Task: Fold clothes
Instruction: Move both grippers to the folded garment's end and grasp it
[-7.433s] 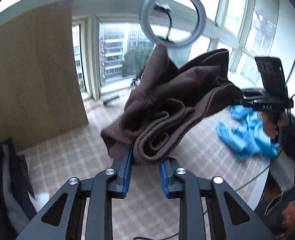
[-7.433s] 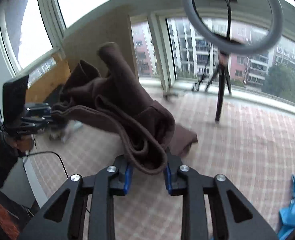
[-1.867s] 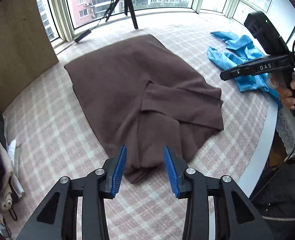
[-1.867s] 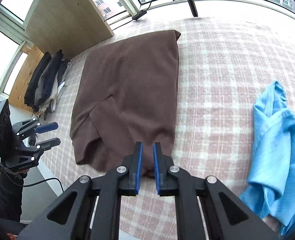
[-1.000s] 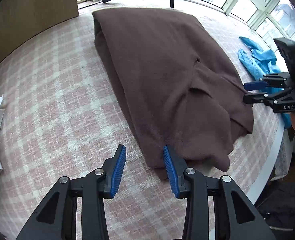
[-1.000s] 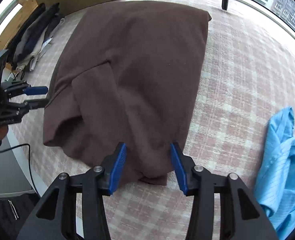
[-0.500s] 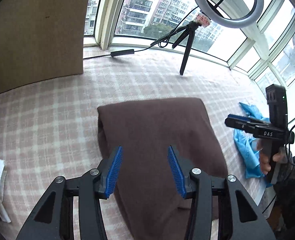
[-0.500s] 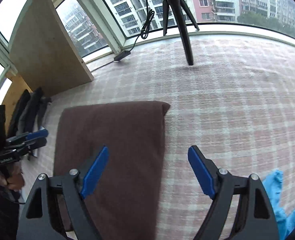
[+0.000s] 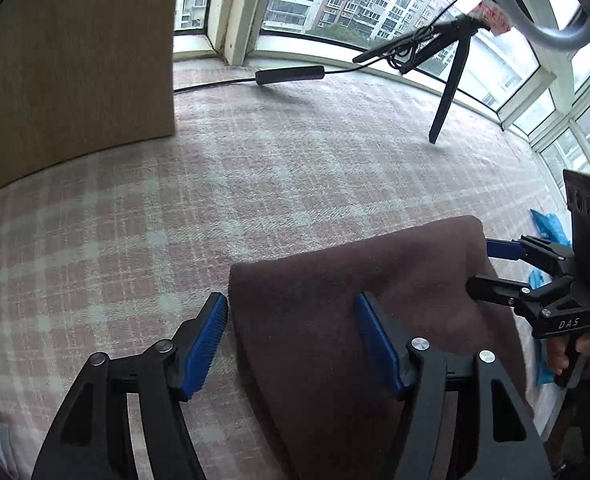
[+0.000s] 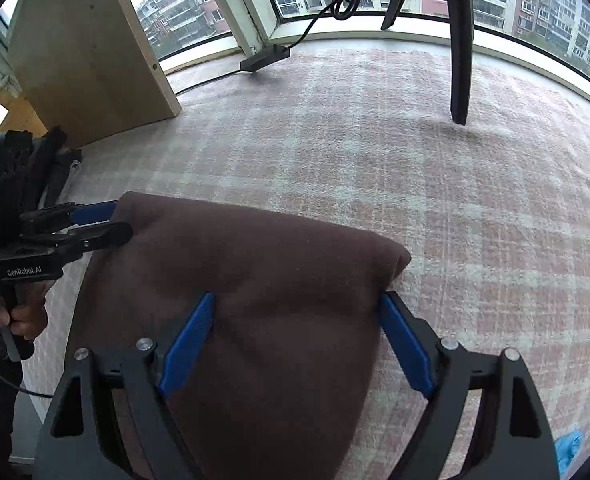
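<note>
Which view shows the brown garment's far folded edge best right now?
The right wrist view: the brown garment shows its whole far edge and both corners there. The left wrist view shows that edge too, but the right gripper covers its right corner.

My left gripper (image 9: pixel 291 316) tips steeply down, its jaws just spreading wide and gripping nothing. My right gripper (image 10: pixel 297 318) tilts likewise, jaws splayed and empty; it shows at three o'clock in the left view, my hand (image 9: pixel 567 354) on its handle.

High-rise flat's bay window (image 9: pixel 295 8) room (towers outside), plaid cloth (image 9: pixel 255 184), tripod (image 9: pixel 451 76).
</note>
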Motion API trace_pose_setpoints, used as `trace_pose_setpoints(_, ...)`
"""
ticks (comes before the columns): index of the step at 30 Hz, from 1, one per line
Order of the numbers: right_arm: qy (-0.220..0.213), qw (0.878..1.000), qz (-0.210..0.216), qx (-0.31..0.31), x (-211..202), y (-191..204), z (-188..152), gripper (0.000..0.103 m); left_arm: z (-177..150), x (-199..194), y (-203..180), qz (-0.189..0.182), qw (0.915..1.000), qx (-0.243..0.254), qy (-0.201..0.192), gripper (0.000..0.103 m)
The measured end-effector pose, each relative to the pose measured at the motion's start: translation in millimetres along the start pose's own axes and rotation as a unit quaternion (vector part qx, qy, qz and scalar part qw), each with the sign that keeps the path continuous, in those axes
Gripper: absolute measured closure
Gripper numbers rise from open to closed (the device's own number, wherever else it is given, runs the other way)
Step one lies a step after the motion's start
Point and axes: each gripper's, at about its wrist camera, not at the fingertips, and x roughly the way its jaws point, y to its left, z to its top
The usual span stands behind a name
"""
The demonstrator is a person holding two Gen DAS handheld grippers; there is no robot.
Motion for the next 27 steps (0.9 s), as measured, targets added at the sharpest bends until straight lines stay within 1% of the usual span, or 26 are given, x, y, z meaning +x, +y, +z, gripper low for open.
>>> trace_pose_setpoints(3, -0.029, 0.999, -0.013, -0.005, -30.0, -4.3, -16.3, 0.02, -16.4, -34.1, 17.5, 0.0, 0.9996, -0.022, -0.014, 0.041)
trace_pose_setpoints(6, -0.027, 0.999, -0.006, 0.024, -43.7, -19.2, -44.3, 0.02, -48.5, -55.4, 26.9, -0.014, 0.9987, -0.048, -0.002, 0.041)
trace_pose_setpoints(9, -0.022, 0.998, 0.008, 0.06, -47.9, -31.3, -72.7, 0.02, -82.4, -64.6, 22.2, -0.029, 0.9974, -0.065, 0.01, 0.041)
trace_pose_setpoints(12, -0.021, 0.995, 0.026, 0.093, -45.7, -40.0, -95.8, 0.02, -101.4, -58.9, 8.7, -0.041, 0.9962, -0.074, 0.02, 0.04)
trace_pose_setpoints(15, -0.043, 0.991, 0.042, 0.122, -47.7, -45.3, -107.9, 0.019, -109.9, -47.4, -3.0, -0.029, 0.9966, -0.071, 0.031, 0.041)
trace_pose_setpoints(20, -0.034, 0.993, 0.034, 0.111, -45.0, -36.6, -107.7, 0.019, -113.1, -32.4, -11.9, -0.012, 0.9964, -0.075, 0.037, 0.04)
trace_pose_setpoints(23, -0.035, 0.995, 0.016, 0.097, -42.5, -28.5, -106.7, 0.019, -113.0, -28.3, -16.1, -0.003, 0.9964, -0.074, 0.042, 0.04)
trace_pose_setpoints(27, -0.038, 0.998, -0.012, 0.057, -38.1, -14.1, -107.1, 0.018, -112.0, -25.4, -22.6, 0.013, 0.9968, -0.062, 0.048, 0.04)
